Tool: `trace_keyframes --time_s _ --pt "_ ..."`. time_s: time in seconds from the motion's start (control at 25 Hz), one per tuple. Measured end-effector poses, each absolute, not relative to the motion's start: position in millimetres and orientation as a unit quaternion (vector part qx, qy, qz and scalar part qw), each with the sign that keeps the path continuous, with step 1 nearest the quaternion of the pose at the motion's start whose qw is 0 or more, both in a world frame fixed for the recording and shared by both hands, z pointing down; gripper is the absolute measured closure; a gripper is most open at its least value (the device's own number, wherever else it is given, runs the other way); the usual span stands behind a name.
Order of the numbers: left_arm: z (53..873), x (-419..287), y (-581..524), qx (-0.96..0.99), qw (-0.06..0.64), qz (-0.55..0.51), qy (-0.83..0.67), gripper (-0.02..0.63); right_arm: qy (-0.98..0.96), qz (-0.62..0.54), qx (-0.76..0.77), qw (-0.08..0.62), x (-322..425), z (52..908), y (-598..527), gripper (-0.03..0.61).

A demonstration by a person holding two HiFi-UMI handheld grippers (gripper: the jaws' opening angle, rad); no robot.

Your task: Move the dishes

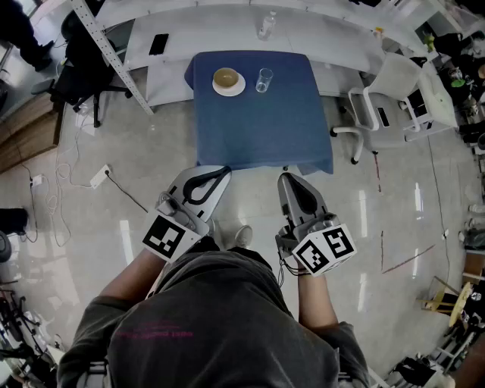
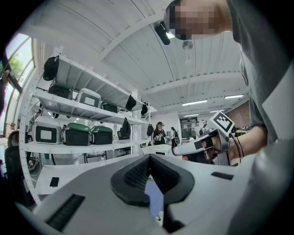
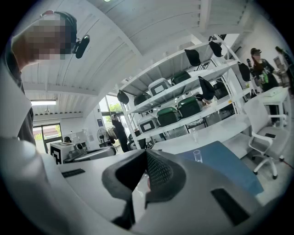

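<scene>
Well short of the blue-covered surface (image 1: 258,136), I hold my left claw (image 1: 225,171) and right claw (image 1: 283,179) side by side, each pressed together on nothing. Near the surface's far edge sits a bowl (image 1: 226,77) on a white plate (image 1: 237,91), with a clear glass (image 1: 264,79) just beside it.

The left tool (image 1: 222,171) and the right tool (image 1: 285,179) are side by side above the floor (image 1: 136,151), just short of the near edge of the worktop (image 1: 258,132) ahead of them. At the worktop's far end, well ahead of both tools, a bowl (image 1: 226,76) sits on a plate (image 1: 229,91) in line with the left tool, with a glass (image 1: 264,79) just to its right. Behind the worktop runs a long counter (image 1: 326,34) carrying a bottle (image 1: 267,23), and a chair (image 1: 386,95) stands beyond and to the right of the right tool.
</scene>
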State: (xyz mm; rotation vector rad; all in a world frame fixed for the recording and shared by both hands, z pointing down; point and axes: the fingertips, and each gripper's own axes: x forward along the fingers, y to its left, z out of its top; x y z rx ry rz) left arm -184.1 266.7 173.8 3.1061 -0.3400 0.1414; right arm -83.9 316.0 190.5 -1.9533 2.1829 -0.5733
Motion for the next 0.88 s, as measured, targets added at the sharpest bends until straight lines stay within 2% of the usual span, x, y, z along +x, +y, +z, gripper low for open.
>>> trace_keyframes --time_s 0.88 --pt "184 -158 302 0.99 0.007 0.057 -0.127 0.612 0.746 -0.199 -0.63 0.084 -63 196 346 0.575"
